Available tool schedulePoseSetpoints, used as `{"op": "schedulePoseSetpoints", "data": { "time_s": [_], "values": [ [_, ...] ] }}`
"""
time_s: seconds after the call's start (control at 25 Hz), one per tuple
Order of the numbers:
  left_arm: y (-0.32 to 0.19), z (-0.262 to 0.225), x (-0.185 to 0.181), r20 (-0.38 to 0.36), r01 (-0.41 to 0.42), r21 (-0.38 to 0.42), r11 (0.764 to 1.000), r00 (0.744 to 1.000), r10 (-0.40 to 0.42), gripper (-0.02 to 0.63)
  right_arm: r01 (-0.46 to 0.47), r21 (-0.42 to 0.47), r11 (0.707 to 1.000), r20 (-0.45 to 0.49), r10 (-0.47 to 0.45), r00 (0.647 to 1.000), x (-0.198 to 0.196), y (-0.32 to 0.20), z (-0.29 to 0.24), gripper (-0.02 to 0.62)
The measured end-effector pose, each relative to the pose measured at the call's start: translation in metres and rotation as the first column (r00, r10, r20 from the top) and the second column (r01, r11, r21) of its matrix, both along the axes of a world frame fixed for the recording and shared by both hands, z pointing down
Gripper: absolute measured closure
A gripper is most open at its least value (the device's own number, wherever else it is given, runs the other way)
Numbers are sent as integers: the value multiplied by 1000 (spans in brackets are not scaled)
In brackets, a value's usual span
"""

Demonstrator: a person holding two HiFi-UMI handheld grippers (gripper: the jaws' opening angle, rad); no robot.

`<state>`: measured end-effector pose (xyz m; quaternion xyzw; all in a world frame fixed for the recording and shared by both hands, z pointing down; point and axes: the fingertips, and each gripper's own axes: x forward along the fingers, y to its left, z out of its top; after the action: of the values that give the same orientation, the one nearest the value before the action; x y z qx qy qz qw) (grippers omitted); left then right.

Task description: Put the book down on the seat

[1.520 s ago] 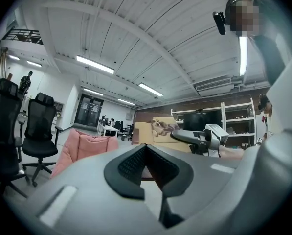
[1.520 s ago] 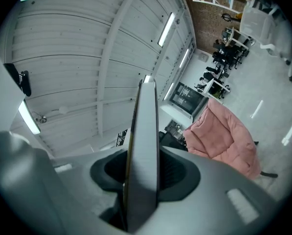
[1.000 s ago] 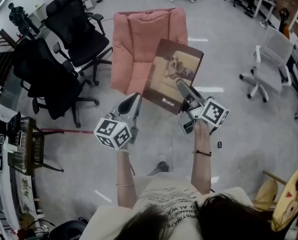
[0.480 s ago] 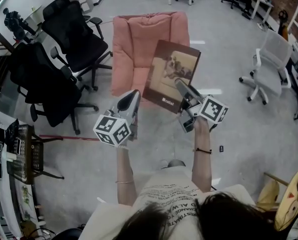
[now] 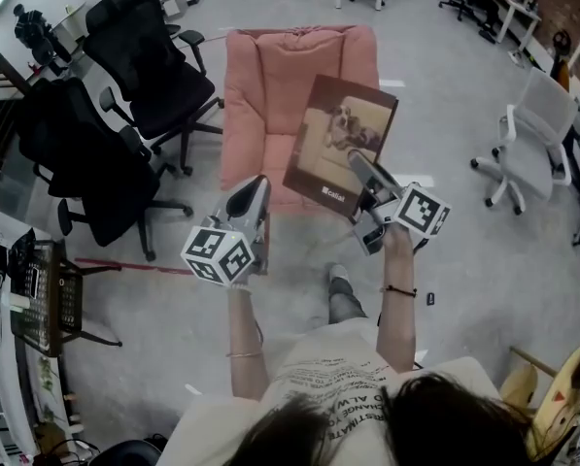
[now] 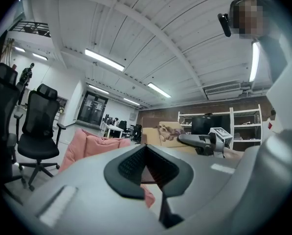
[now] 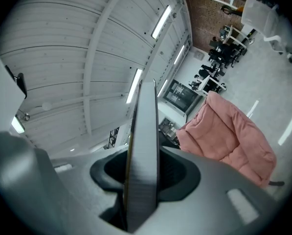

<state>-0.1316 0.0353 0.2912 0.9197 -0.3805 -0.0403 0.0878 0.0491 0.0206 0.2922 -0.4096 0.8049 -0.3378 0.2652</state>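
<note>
Clamped in right gripper point(image 5: 360, 167) by its near edge: brown book point(image 5: 343, 134), carried ahead toward pink cushioned seat point(image 5: 270, 85). Pressed together, empty: left gripper point(image 5: 258, 186), left of book.

Right tongs point(image 5: 359, 166) clamped on the lower right edge of the book point(image 5: 336, 134), cover up, dog picture showing. Book held tilted above the right front corner of the pink seat point(image 5: 270, 85). Left tongs point(image 5: 255, 190) empty, tips together, near the seat's front edge. Black office chairs point(image 5: 144, 76) off the seat's left side. White chair point(image 5: 532, 129) well apart, to the right.
</note>
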Motion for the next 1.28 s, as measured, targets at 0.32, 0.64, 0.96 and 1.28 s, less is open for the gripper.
{"op": "schedulePoseSetpoints", "data": {
  "time_s": [0.32,0.64,0.96,1.28],
  "values": [
    [-69,1,9,-2,47,-1,999,999,-47,609,70,13,997,19,-70,997,2,-81,-3,448],
    [-131,1,16,-17,115,-14,993,993,-115,609,142,-10,990,8,-142,990,3,-157,-4,448],
    [-176,1,14,-23,198,-18,980,980,-199,609,240,-19,971,-36,-240,970,-8,-214,1,448],
    [-199,6,23,-8,264,-35,964,964,-264,609,286,-43,957,-36,-288,957,2,-251,7,448]
  ]
}}
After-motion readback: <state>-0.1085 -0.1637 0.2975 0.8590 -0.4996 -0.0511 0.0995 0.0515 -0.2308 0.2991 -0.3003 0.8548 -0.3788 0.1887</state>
